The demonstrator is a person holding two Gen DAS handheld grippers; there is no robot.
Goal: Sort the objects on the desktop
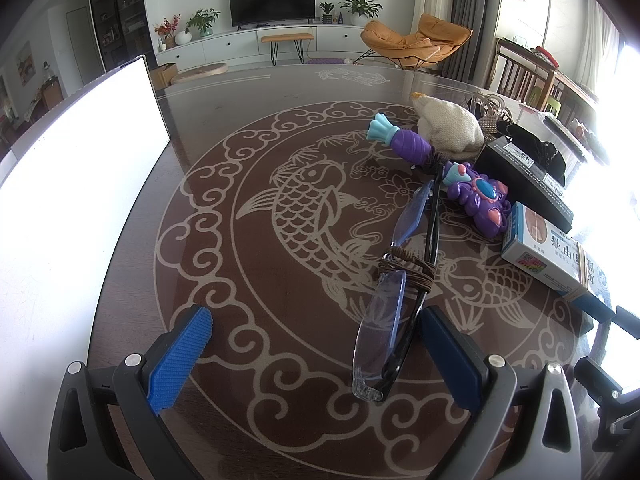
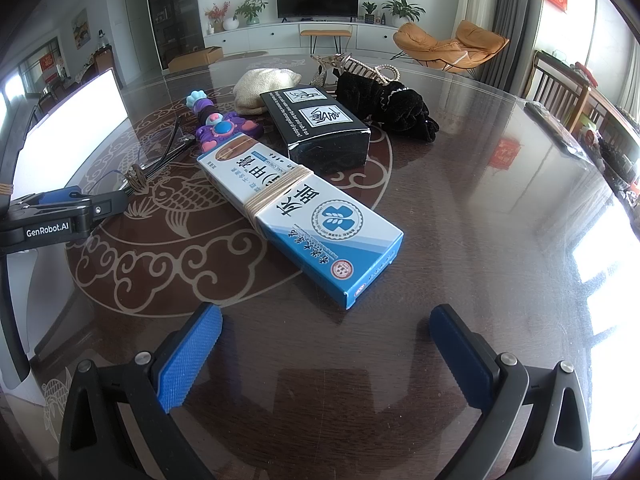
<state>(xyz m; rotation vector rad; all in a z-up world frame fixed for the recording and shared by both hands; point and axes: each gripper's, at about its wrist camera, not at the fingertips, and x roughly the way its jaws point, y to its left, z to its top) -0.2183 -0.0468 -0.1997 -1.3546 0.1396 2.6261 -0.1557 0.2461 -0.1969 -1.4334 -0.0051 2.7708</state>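
Left gripper (image 1: 316,354): fingers spread wide, holding nothing; hovers low over the table (image 1: 248,128), near its left edge.
Right gripper (image 2: 326,354): fingers spread wide, holding nothing; hovers over bare glass toward the near edge.
Folded glasses (image 1: 394,300): bound with brown cord; lie on the table, near end between the left fingers, just beside the right-hand pad (image 1: 452,364).
Long axis of glasses: runs away from the left gripper, tilted slightly right, roughly along its fingers.
Nearer arm: left, by judgement; glasses sit well to the left of the right gripper.
Blue-and-white box (image 2: 300,216): tied with twine, directly ahead of the right gripper, long axis diagonal, near corner toward it.
Other items: purple toy wand (image 1: 448,176), black box (image 2: 320,128), white panel (image 1: 76,184) along the left edge.
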